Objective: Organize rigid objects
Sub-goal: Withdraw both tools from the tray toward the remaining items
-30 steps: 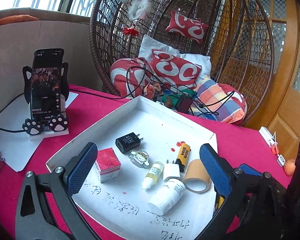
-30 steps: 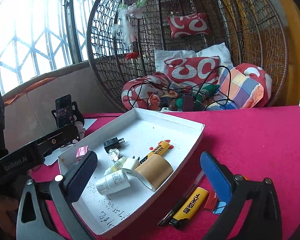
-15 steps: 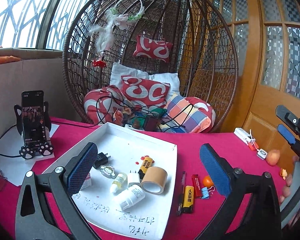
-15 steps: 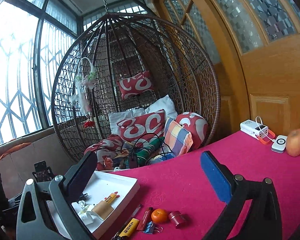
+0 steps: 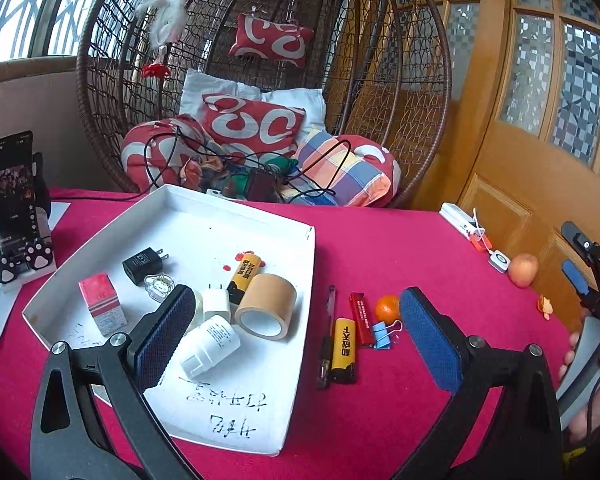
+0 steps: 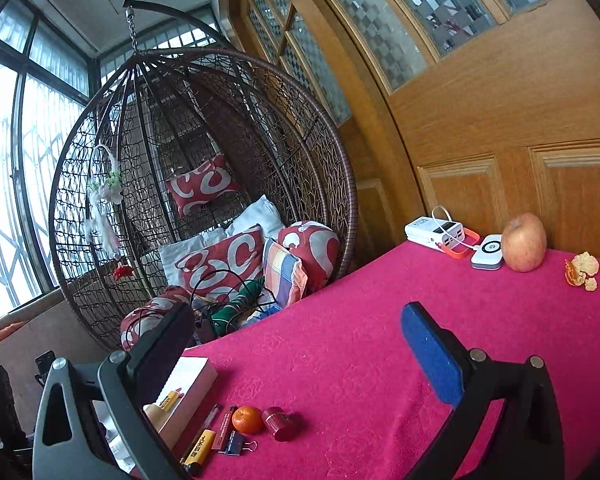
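Observation:
A white tray (image 5: 300,320) on the red tablecloth holds a tape roll (image 5: 266,306), white bottle (image 5: 212,344), yellow lighter (image 5: 244,270), black charger (image 5: 142,264) and red box (image 5: 102,302). Right of it lie a pen (image 5: 327,332), a second yellow lighter (image 5: 344,350), a red lighter (image 5: 360,318), a mandarin (image 5: 388,308) and a blue binder clip (image 5: 384,334). My left gripper (image 5: 296,320) hangs open above the tray's right edge. My right gripper (image 6: 296,332) is open over bare cloth, above the mandarin (image 6: 247,419) and a small red cap (image 6: 280,424); a hand holds it (image 5: 588,276).
At the far right of the table lie an apple (image 6: 523,242), a white power bank (image 6: 434,232), a small white device (image 6: 487,256) and peel scraps (image 6: 582,270). A phone on a stand (image 5: 14,196) is at the left. A wicker hanging chair (image 5: 260,80) stands behind the table.
Both grippers have pulled back from the tray over the last second. The left view has since dropped closer over the tray's right edge; the right view has swung toward the door side.

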### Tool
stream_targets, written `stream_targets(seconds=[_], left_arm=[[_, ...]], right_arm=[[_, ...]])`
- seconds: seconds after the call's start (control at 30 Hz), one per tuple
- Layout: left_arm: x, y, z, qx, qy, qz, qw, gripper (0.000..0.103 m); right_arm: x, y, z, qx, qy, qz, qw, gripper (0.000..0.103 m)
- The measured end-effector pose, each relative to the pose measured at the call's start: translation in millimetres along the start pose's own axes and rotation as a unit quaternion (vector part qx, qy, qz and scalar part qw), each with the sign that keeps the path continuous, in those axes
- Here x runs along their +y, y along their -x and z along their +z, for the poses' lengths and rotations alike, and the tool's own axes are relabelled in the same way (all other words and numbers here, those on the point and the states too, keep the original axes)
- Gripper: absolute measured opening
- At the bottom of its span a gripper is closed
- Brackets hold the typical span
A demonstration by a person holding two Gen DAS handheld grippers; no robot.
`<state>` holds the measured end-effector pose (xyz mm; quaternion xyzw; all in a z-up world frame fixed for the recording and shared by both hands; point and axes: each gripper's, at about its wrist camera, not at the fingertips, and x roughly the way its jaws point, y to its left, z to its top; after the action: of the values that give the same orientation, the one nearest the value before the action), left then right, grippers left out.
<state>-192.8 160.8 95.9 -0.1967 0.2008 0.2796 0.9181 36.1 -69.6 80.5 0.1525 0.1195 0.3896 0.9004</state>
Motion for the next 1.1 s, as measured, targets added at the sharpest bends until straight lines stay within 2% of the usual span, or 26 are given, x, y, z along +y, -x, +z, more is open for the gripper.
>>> stream_targets(seconds=[0.13, 0.33, 0.5, 0.63, 0.7, 0.8, 0.83, 1.1], left_arm=[[-17, -24, -13, 0.063, -0.035, -0.033, 0.9968, 0.103], [-61, -63, -38, 0.147, -0.08, -0.096, 0.9812, 0.103], [-87, -99, -43, 0.16, -0.126, -0.049, 0.9778, 0.103], [-93, -129, -44, 0.183, -0.128, -0.028, 0.9743, 0.103], [-97, -141, -49, 0.194, -0.138, -0.008, 0.9712, 0.103], [-108, -156, -56, 0.204, -0.184, 0.029, 0.9612, 0.103], [-107, -158, -55, 0.2, -0.177, 0.023, 0.9634, 0.103], [-110, -170, -48, 0.22, -0.174, 0.016, 0.9598, 0.103]], right_arm=[[-3, -2, -3, 0.002, -0.003, 0.005, 1.0, 0.103], [-15, -9, -9, 0.032, -0.015, 0.009, 0.999, 0.103], [-33, -9, -12, 0.046, -0.042, 0.004, 0.998, 0.103], [-45, -7, -13, 0.047, -0.059, -0.002, 0.997, 0.103], [-50, -8, -14, 0.049, -0.067, -0.003, 0.997, 0.103], [-55, -8, -17, 0.056, -0.078, 0.0, 0.995, 0.103], [-56, -8, -17, 0.057, -0.08, 0.0, 0.995, 0.103], [-66, -6, -17, 0.058, -0.1, -0.003, 0.993, 0.103]])
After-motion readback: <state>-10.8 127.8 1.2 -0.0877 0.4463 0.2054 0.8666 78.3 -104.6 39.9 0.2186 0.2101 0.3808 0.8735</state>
